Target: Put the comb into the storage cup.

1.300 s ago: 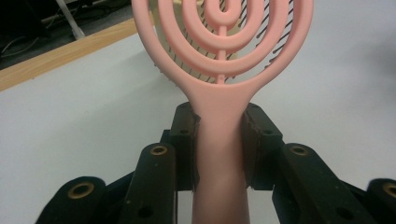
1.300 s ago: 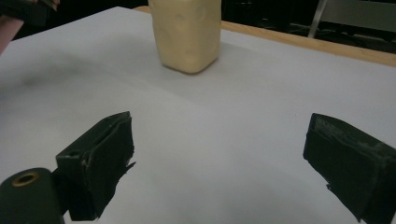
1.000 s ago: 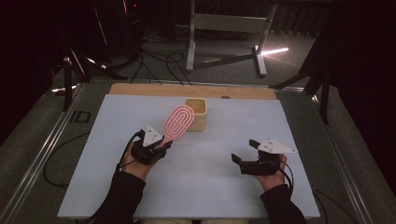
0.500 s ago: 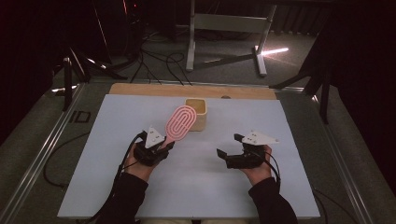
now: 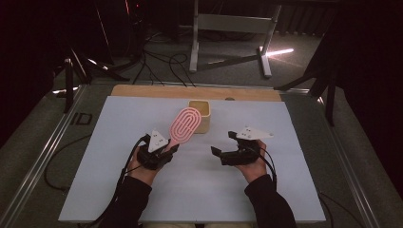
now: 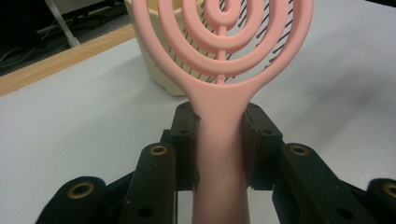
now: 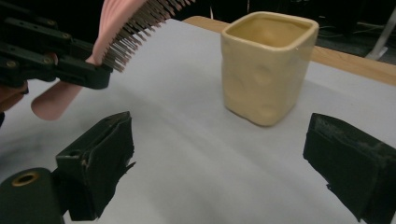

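Observation:
A pink hairbrush with an oval looped head is held off the table, its head tilted toward the cream square cup. My left gripper is shut on the brush's handle, the pads pressing both sides. In the right gripper view the brush's bristles point down and right, with the cup standing ahead on the white sheet. My right gripper hovers right of the brush, jaws wide apart with nothing between its pads.
The white sheet covers the table, with a wooden strip along its far edge. Metal rails frame the sides. Stands and cables lie on the dark floor beyond.
My right gripper has moved left and slightly forward, closer to the brush and cup. The left gripper and brush have stayed where they were.

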{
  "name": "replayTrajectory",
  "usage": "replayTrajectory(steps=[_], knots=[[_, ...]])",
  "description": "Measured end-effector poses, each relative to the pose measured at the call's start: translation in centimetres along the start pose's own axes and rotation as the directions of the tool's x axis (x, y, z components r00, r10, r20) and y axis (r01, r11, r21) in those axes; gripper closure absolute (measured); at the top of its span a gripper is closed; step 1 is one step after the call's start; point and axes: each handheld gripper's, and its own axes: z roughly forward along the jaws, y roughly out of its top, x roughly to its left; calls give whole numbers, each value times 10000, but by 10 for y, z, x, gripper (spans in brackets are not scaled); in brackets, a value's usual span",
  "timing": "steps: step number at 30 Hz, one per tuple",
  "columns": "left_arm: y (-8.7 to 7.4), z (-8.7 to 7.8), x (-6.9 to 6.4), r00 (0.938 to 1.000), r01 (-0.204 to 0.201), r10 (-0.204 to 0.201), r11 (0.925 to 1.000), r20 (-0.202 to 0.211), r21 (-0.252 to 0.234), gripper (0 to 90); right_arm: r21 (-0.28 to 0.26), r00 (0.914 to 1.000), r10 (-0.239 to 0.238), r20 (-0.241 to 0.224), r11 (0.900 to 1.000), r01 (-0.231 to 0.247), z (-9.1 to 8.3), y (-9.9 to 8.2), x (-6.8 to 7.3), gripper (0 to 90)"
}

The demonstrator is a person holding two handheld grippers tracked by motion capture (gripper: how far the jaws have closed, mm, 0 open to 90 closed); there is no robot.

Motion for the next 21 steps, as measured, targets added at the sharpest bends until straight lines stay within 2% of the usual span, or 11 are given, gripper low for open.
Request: replayTrajectory(steps=[3,9,13,18,21], knots=[[0,1,-2,9999,-83,83,10000,80,-18,700,-121,9983,157,-553,9998,-164,5,9,3,84],[-1,3,-4,9988,-163,175,9996,466,-251,700,-81,9956,148,-925,9998,-156,14,19,7,85],[-2,5,-8,9982,-196,210,9995,564,-245,700,-98,9943,86,-1058,9999,-97,20,25,12,85],[-1,7,-13,9955,-503,520,9985,797,-225,700,5,9941,79,-1085,10000,-79,29,33,18,85],[-1,9,-16,9947,-574,590,9981,842,-221,699,-10,9932,289,-1126,9996,-292,34,37,20,86]])
